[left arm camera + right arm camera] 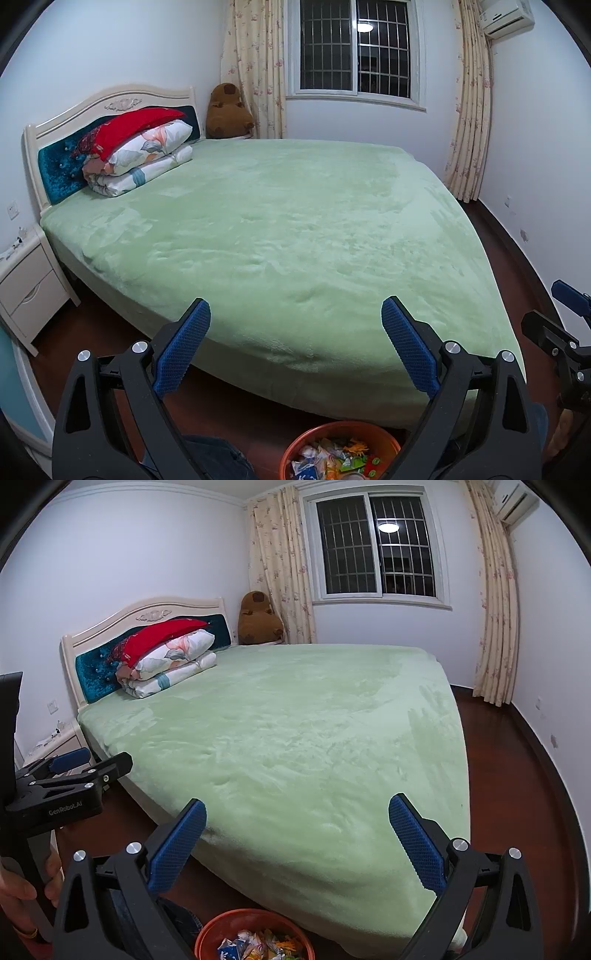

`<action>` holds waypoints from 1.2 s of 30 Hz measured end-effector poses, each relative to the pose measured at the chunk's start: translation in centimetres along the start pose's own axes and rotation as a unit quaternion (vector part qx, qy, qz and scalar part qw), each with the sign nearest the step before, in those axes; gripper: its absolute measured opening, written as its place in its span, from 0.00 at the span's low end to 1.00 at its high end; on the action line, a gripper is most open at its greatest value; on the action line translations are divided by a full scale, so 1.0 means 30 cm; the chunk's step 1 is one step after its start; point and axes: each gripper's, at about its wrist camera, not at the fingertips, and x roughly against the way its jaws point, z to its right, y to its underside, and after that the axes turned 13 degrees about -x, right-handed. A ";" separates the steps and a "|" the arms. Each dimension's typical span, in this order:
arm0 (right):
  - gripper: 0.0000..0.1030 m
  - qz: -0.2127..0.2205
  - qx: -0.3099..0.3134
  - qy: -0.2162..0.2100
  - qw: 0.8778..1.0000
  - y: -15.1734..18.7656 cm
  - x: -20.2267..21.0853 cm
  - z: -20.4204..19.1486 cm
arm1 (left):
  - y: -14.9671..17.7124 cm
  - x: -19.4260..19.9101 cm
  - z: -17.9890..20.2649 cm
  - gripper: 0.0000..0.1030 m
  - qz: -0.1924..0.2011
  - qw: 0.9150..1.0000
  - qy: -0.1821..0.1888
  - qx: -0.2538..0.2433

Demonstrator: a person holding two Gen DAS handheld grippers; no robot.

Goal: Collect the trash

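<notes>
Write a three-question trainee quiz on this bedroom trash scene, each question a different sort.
1. True or false: both the left gripper and the right gripper are open and hold nothing.
2. Where is the wrapper trash? A) scattered on the bed B) in the orange bin C) on the nightstand
3. Fill in: the folded bedding lies against the ____.

Key:
1. True.
2. B, in the orange bin on the floor at the foot of the bed.
3. Headboard.
</notes>
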 end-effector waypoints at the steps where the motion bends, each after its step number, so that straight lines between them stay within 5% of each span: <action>1: 0.95 0.000 -0.001 0.000 1.000 0.001 0.000 -0.001 | 0.000 0.000 0.000 0.89 0.000 1.000 0.001 0.001; 36: 0.95 -0.001 -0.001 -0.001 1.000 0.002 -0.002 0.004 | -0.022 0.015 -0.019 0.89 0.004 1.000 -0.007 0.004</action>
